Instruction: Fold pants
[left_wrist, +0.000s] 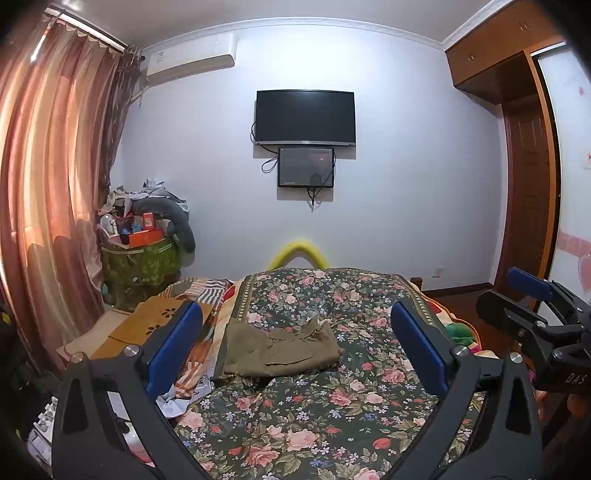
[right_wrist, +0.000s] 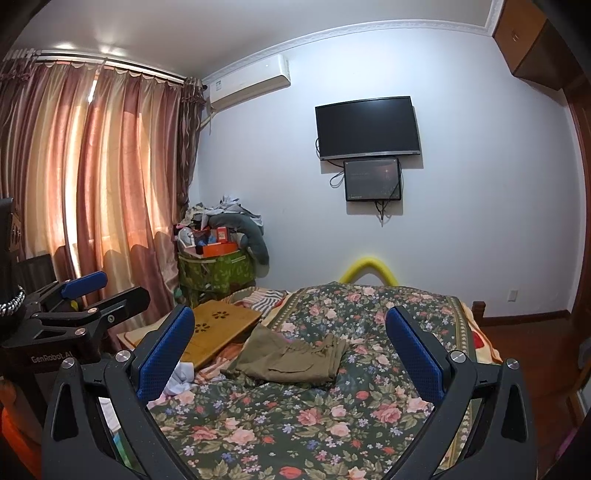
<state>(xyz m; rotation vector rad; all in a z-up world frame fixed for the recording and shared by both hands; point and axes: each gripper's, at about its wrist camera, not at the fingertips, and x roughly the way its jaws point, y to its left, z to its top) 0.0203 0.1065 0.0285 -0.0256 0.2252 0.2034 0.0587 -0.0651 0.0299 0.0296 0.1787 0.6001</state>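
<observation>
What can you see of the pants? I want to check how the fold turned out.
The pants are olive-brown, of a soft woven-looking cloth, and lie folded into a rough, rumpled rectangle on the flowered bedspread. A pocket slit shows on top; the far edge is bunched. Neither the left gripper nor the right gripper touches them; both are open.

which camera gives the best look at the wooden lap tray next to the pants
The right wrist view: the wooden lap tray shows its flower cutout and most of its top. In the left wrist view, the tray is partly hidden behind a gripper finger.
</observation>
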